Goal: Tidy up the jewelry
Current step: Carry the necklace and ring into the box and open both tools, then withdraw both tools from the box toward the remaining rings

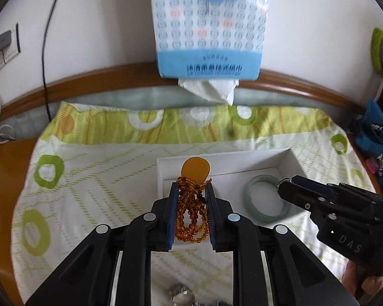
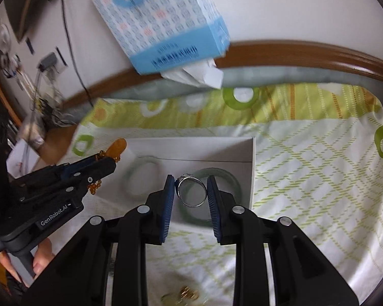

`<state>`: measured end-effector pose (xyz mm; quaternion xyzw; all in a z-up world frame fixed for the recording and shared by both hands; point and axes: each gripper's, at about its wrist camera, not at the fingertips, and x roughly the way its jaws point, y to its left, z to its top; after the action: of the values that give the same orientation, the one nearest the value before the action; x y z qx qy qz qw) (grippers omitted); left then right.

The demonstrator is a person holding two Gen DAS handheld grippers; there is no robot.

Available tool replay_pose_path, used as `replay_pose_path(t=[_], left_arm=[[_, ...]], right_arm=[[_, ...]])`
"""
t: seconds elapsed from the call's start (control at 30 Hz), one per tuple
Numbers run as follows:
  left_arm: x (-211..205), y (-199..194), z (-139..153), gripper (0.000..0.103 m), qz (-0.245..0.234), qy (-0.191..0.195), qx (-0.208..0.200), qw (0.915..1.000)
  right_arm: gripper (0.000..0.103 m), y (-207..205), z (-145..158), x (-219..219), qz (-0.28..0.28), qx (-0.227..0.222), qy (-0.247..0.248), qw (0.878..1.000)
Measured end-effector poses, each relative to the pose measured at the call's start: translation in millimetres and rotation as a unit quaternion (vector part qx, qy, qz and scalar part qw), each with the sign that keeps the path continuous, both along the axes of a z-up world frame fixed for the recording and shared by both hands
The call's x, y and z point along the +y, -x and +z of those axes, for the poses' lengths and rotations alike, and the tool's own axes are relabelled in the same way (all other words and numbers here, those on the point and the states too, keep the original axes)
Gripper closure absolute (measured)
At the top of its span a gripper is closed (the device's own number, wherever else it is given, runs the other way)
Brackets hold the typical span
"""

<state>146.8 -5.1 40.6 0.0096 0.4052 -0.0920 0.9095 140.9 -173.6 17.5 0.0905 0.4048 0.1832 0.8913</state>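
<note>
Held amber bead necklace [image 1: 190, 213] pinched in L gripper [image 1: 191, 191]; clamped silver ring [image 2: 191, 191] in R gripper [image 2: 190, 182], both over white box [image 2: 252, 168].

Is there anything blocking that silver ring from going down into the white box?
Nothing bars the way. The right gripper holds the silver ring over the open white box. A green bangle lies beneath it, so the ring may land on that.

Each wrist view looks forward and down along its own fingers, close above the bedspread [image 1: 94, 193]. Both share the white box [image 2: 252, 168] just ahead of the fingertips and the hanging tissue pack [image 1: 206, 25] beyond.
</note>
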Motion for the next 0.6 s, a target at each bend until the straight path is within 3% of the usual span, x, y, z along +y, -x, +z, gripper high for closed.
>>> replay_pose_path(t=[0.1,0.17,0.33,0.43,0.53,0.6], left_arm=[[0.6,-8.3,-14.9,0.079,-0.001,-0.001,0.014,0.9999],[3.5,-7.6,-17.3,0.064,-0.003,0.007,0.006,1.0000],[6.7,1.0,-6.7,0.048,-0.014,0.028,-0.007,0.9995],[9.0,8.6,3.1,0.026,0.021,0.001,-0.033,0.9992],[14.9,14.9,12.9,0.020,0.034,-0.002,-0.046,0.9983],[19.4,20.7,17.6,0.015,0.048,-0.004,-0.050,0.9976]], right_arm=[[0.075,-7.6,-10.8,-1.9,-0.002,0.009,-0.002,1.000],[0.070,-7.7,-11.7,-6.5,0.000,0.007,-0.025,1.000],[0.044,4.1,3.9,-18.8,-0.017,-0.022,-0.041,0.999],[0.035,10.3,14.3,-23.0,-0.026,-0.034,-0.048,0.998],[0.008,21.4,29.0,-25.3,-0.037,-0.055,-0.045,0.997],[0.006,32.1,39.0,-26.8,-0.049,-0.074,-0.040,0.995]])
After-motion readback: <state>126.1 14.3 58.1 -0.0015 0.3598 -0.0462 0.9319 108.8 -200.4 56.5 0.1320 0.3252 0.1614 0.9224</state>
